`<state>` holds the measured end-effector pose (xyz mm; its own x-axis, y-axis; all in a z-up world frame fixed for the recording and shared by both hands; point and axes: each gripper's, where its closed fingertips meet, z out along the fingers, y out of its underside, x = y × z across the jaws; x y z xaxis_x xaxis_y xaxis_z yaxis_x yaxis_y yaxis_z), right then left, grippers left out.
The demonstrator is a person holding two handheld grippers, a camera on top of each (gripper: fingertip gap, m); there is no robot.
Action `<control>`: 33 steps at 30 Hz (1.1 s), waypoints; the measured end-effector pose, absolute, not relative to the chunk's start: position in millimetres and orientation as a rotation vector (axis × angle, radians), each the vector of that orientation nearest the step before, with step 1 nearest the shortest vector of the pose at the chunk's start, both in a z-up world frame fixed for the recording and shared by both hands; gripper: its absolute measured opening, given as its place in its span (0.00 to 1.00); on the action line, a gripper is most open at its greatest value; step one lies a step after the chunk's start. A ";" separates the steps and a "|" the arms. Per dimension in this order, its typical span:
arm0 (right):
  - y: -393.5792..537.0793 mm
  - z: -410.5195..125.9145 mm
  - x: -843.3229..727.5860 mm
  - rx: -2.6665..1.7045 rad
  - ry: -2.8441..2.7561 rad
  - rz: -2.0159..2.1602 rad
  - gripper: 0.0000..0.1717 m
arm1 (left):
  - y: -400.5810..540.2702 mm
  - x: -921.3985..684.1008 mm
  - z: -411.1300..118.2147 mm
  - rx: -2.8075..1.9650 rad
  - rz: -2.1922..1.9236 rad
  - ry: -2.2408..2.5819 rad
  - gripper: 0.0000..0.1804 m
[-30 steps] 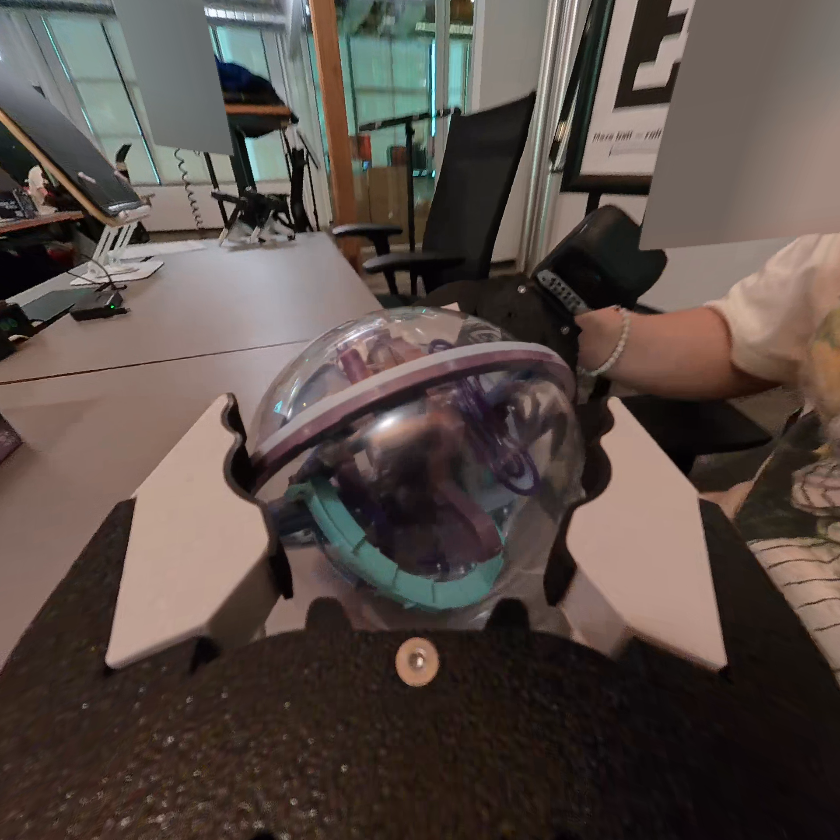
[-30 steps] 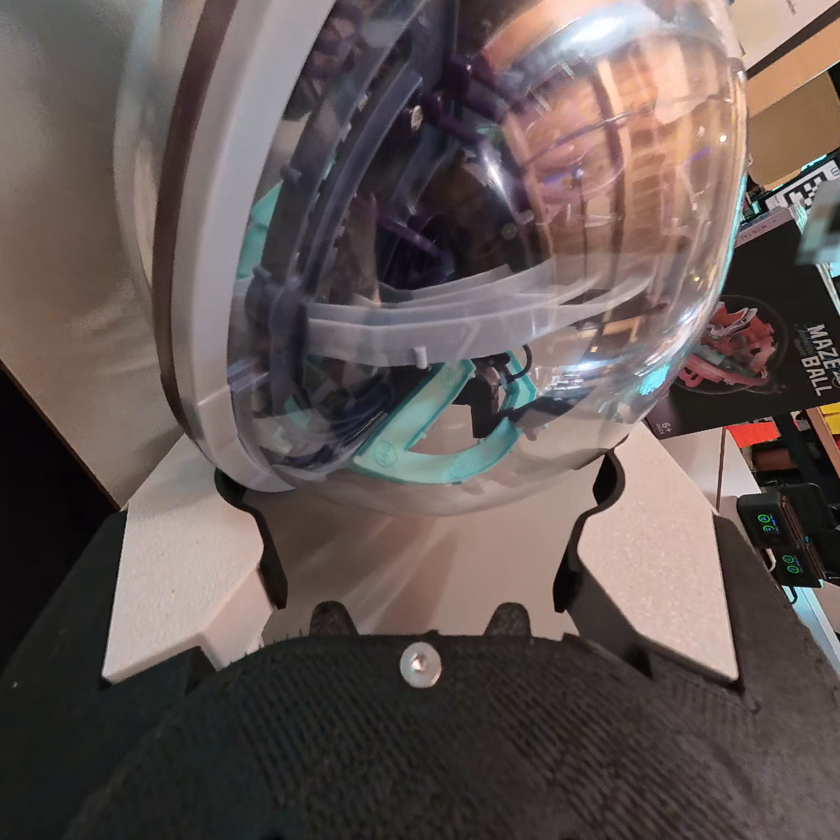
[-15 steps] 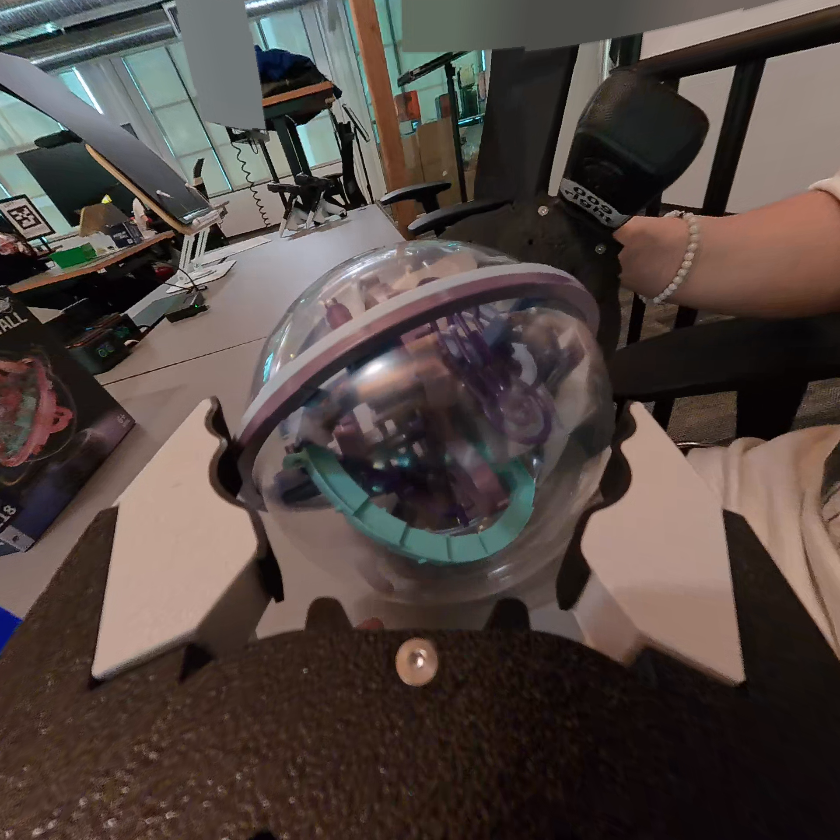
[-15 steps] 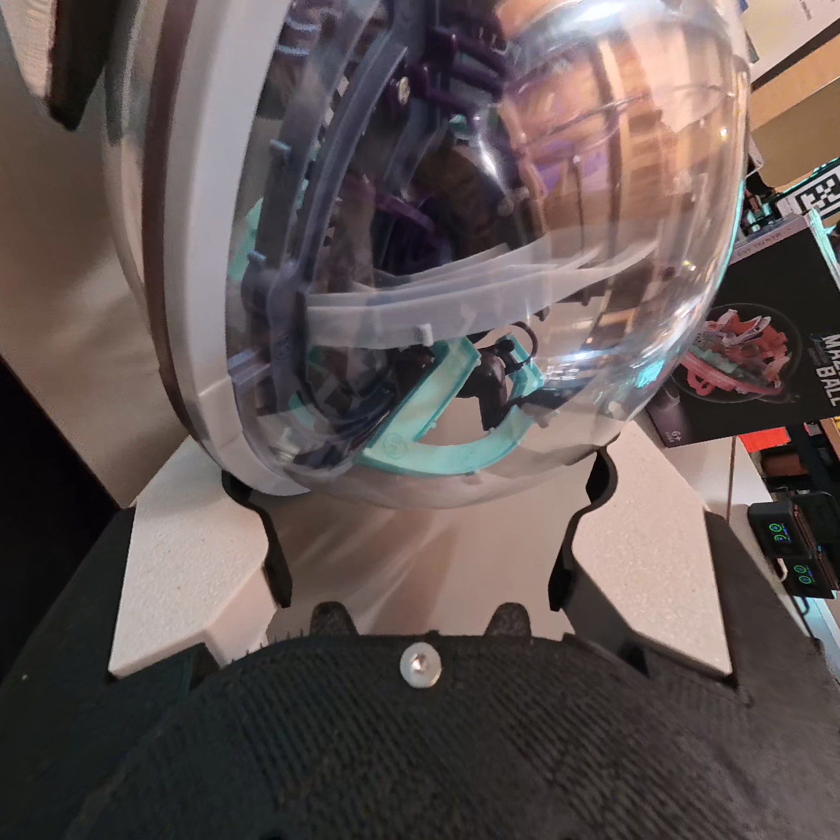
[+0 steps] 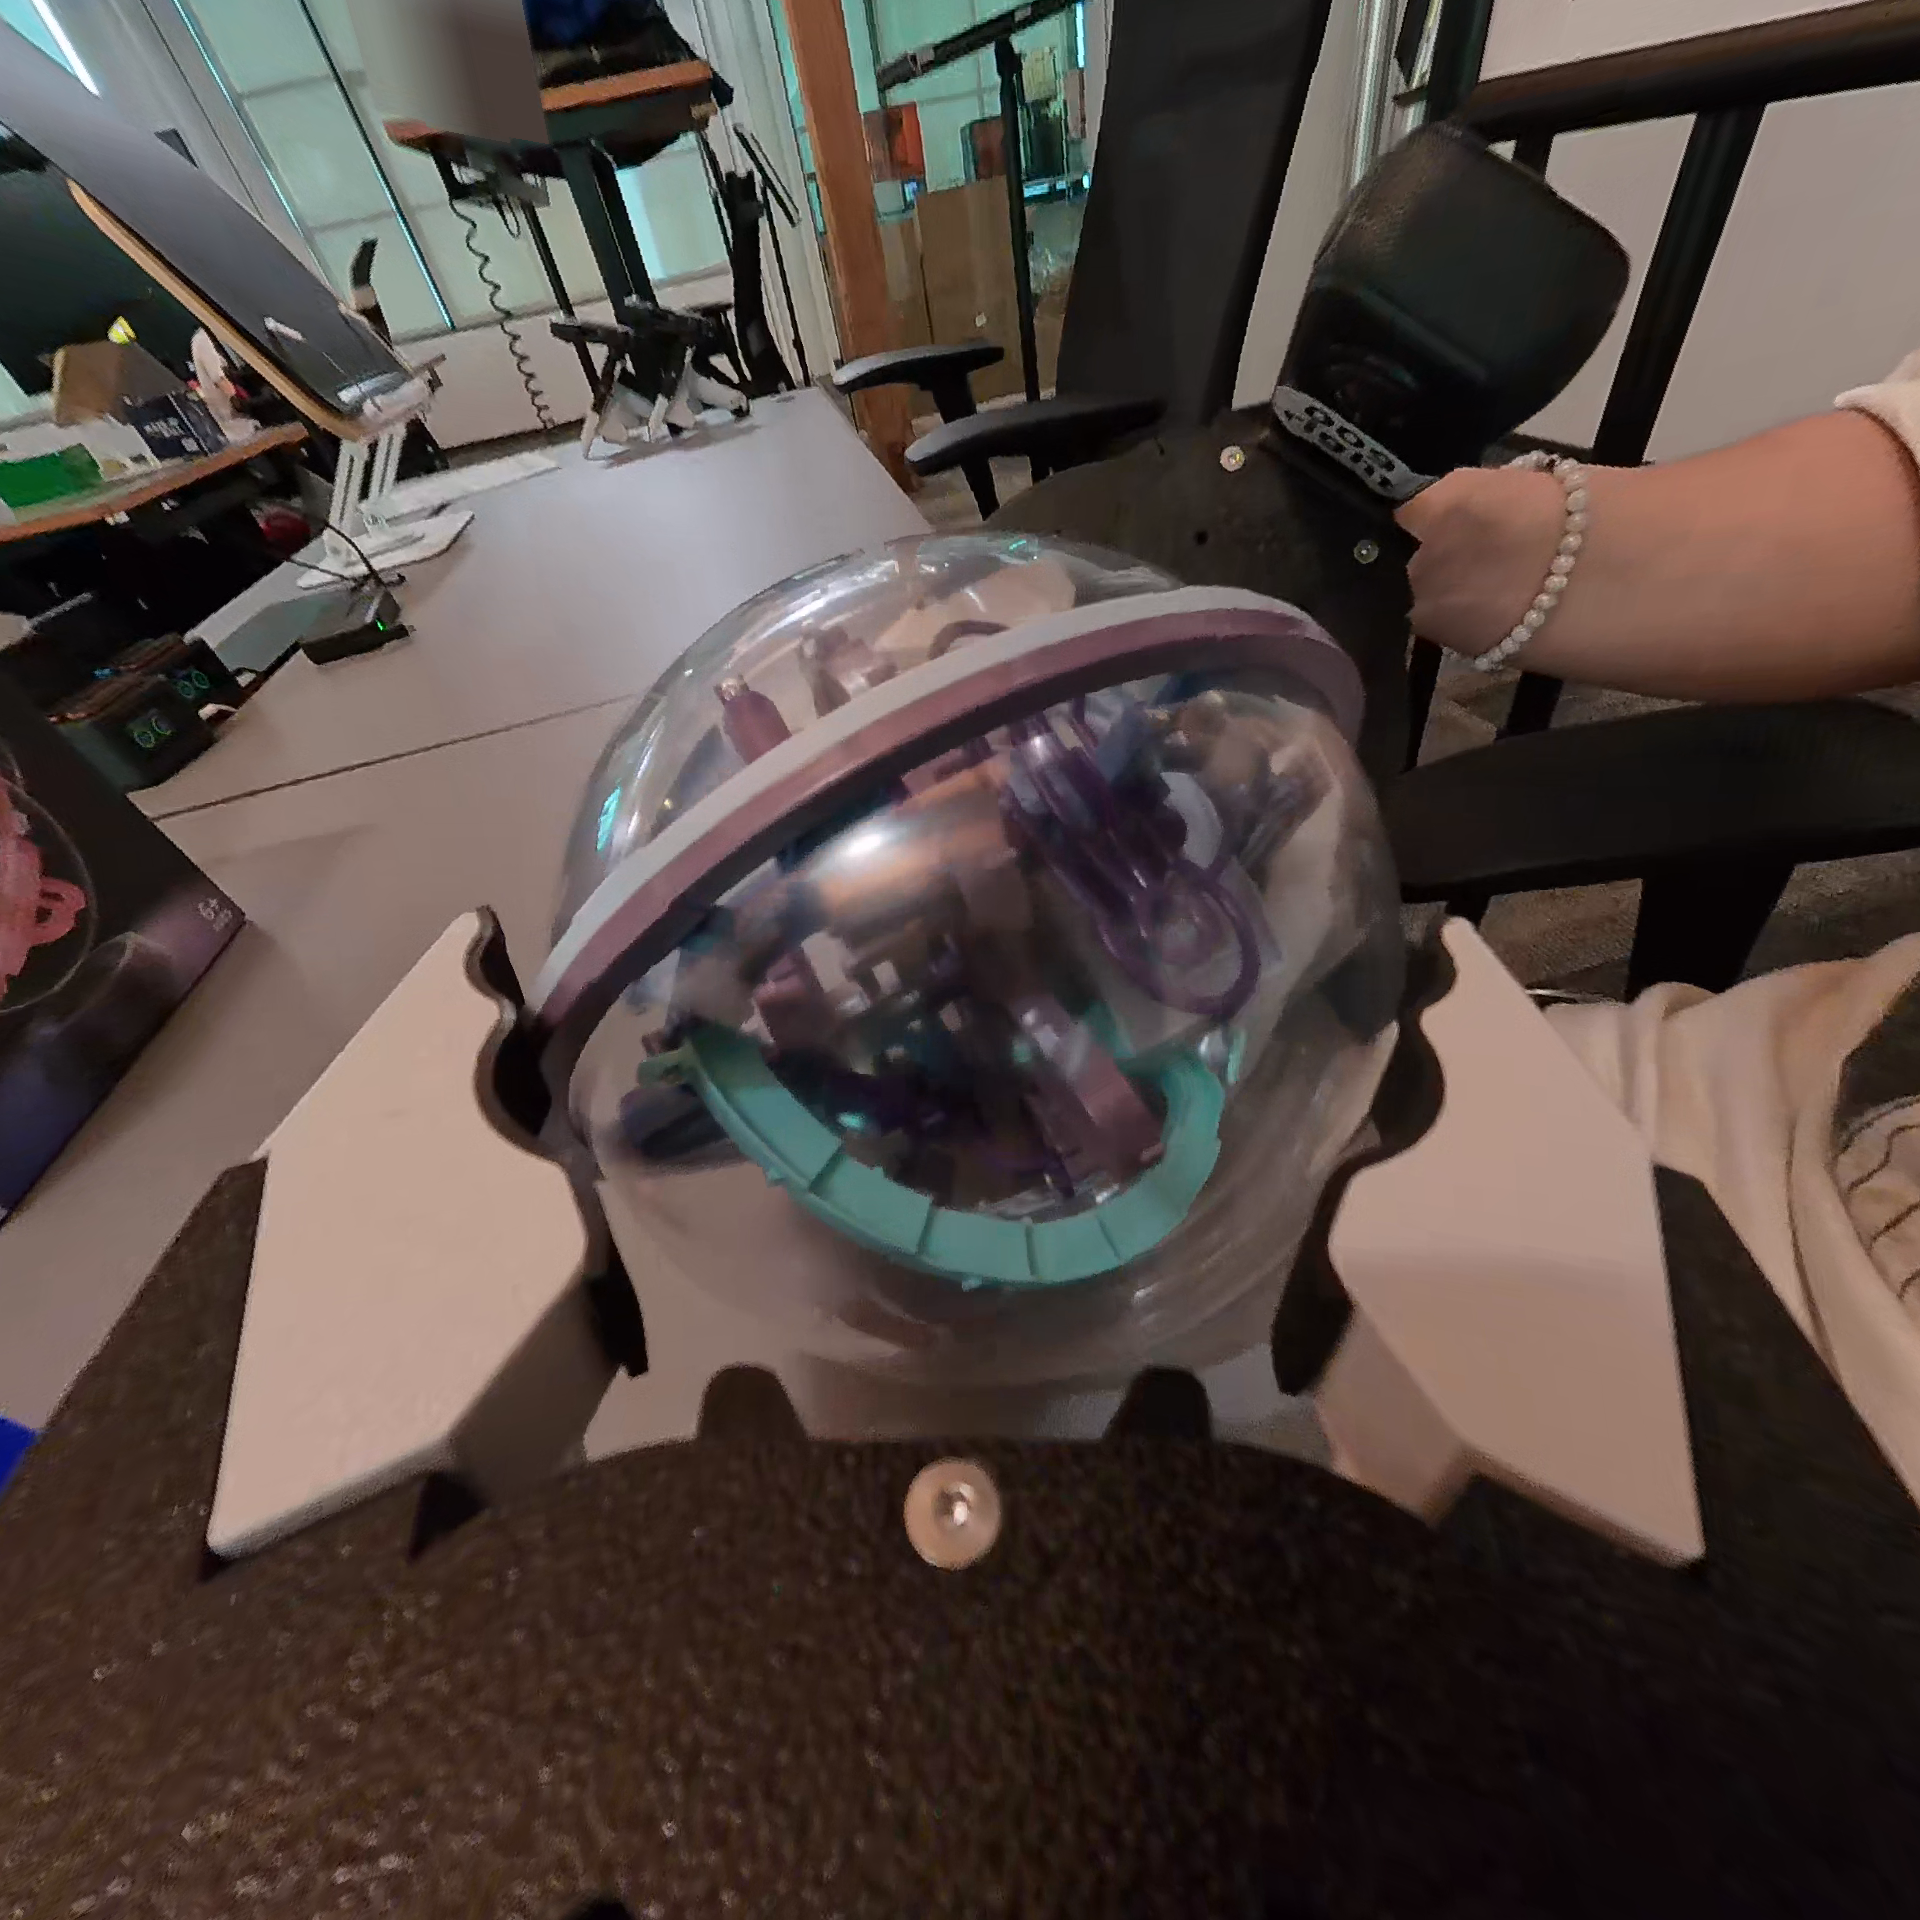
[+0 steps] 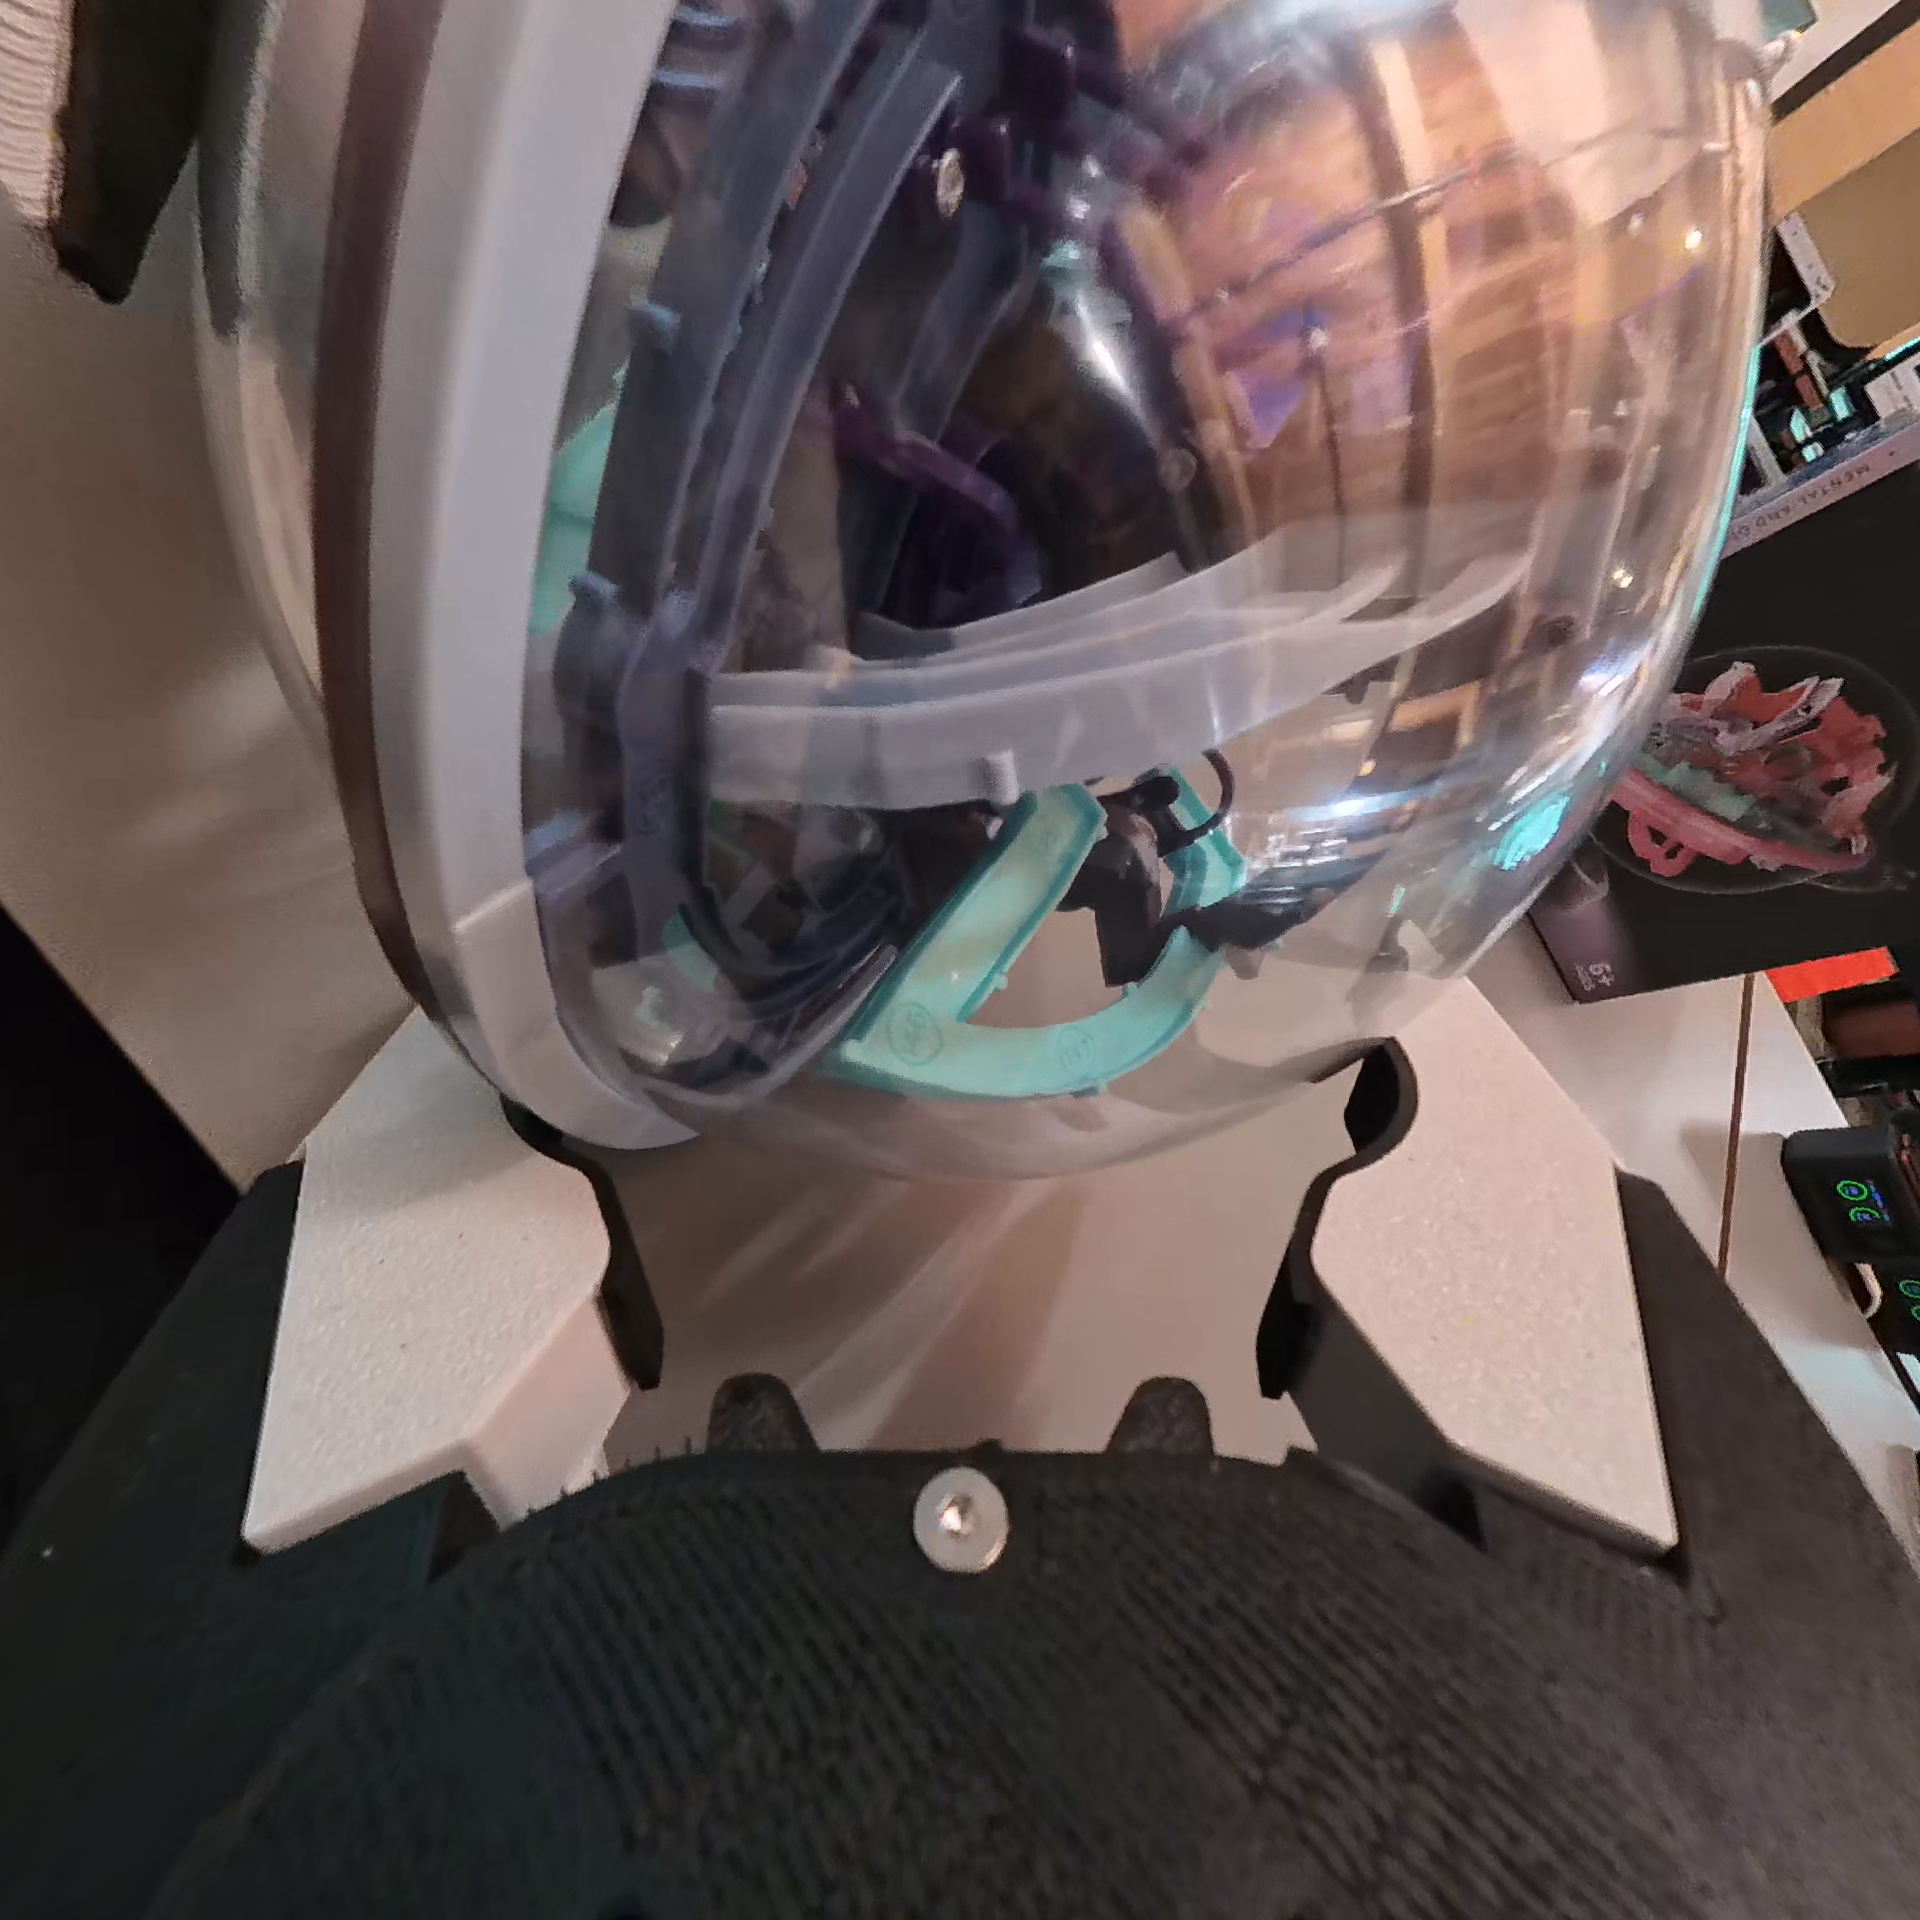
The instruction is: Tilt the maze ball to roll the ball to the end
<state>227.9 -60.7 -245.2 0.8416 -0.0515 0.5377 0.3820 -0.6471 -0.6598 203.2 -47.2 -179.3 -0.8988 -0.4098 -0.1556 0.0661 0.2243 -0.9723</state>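
Note:
The maze ball [image 5: 966, 935] is a clear sphere with a white and purple rim band and with teal and purple tracks inside. It is held up over the table between my two grippers. My left gripper [image 5: 961, 992] is shut on it, with a black pad against each side. My right gripper [image 6: 956, 1101] presses both fingertips on the ball's [image 6: 1039, 520] near end, one on the white rim and one on the dome. In the left wrist view the right gripper [image 5: 1195, 499] is behind the ball, held by a hand. The small ball inside is not clear.
The grey table [image 5: 520, 644] runs to the left. A black maze ball box [image 5: 83, 997] stands at its left; it also shows in the right wrist view [image 6: 1766, 831]. A black device with green lights [image 5: 145, 727] sits nearby. Black office chairs [image 5: 1039, 416] and the person's arm [image 5: 1662, 561] are on the right.
Both grippers have turned and tilted the ball together, and the rim band now slants differently. The box has come into the left view. Both grasps have stayed on the ball.

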 end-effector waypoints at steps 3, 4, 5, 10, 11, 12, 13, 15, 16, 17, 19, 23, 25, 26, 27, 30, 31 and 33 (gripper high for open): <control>-59.1 -245.5 230.5 -2.197 -0.250 -0.664 0.87 | -44.0 205.5 -182.1 -0.354 -1.698 2.170 0.87; -58.4 -245.6 231.3 -2.199 -0.252 -0.662 0.87 | -43.2 206.4 -182.3 -0.365 -1.706 2.174 0.87; -57.6 -245.6 231.9 -2.199 -0.253 -0.662 0.87 | -42.3 207.1 -182.3 -0.370 -1.718 2.174 0.87; -50.8 -245.4 233.5 -2.178 -0.223 -0.660 0.90 | -38.0 210.4 -181.3 -0.383 -1.801 2.152 0.87; -50.0 -245.3 233.9 -2.175 -0.220 -0.661 0.90 | -37.2 210.9 -181.3 -0.384 -1.813 2.151 0.87; -49.9 -245.4 234.4 -2.178 -0.220 -0.660 0.90 | -36.8 211.4 -181.4 -0.389 -1.814 2.157 0.87; -50.3 -245.9 235.0 -2.184 -0.222 -0.655 0.89 | -36.5 211.9 -182.0 -0.399 -1.805 2.172 0.87; -50.9 -248.6 235.5 -2.202 -0.221 -0.619 0.87 | -35.0 212.4 -184.7 -0.424 -1.760 2.225 0.87; -50.8 -249.8 235.7 -2.208 -0.222 -0.602 0.87 | -33.9 212.6 -186.4 -0.440 -1.732 2.253 0.87; -50.2 -250.3 236.2 -2.213 -0.226 -0.594 0.86 | -32.8 213.0 -187.7 -0.453 -1.699 2.276 0.87; -49.4 -250.7 236.8 -2.231 -0.245 -0.590 0.85 | -30.0 212.8 -190.4 -0.476 -1.627 2.319 0.87; -46.0 -247.4 235.9 -2.253 -0.316 -0.643 0.84 | -21.8 207.9 -197.0 -0.481 -1.513 2.357 0.87; -42.7 -246.6 235.4 -2.254 -0.343 -0.654 0.84 | -17.7 206.3 -198.5 -0.489 -1.497 2.350 0.87; -40.6 -246.6 235.7 -2.258 -0.354 -0.652 0.84 | -15.6 206.2 -198.5 -0.498 -1.502 2.340 0.87; -38.2 -246.9 236.6 -2.265 -0.363 -0.648 0.84 | -13.1 206.7 -198.3 -0.508 -1.512 2.327 0.87; -31.0 -246.5 240.0 -2.304 -0.405 -0.650 0.84 | -3.6 208.8 -199.3 -0.557 -1.546 2.311 0.87; -28.8 -245.8 240.4 -2.318 -0.421 -0.648 0.84 | -0.5 208.9 -200.4 -0.573 -1.551 2.315 0.87; -24.4 -244.9 241.4 -2.340 -0.444 -0.633 0.84 | 5.4 209.7 -202.0 -0.604 -1.562 2.319 0.87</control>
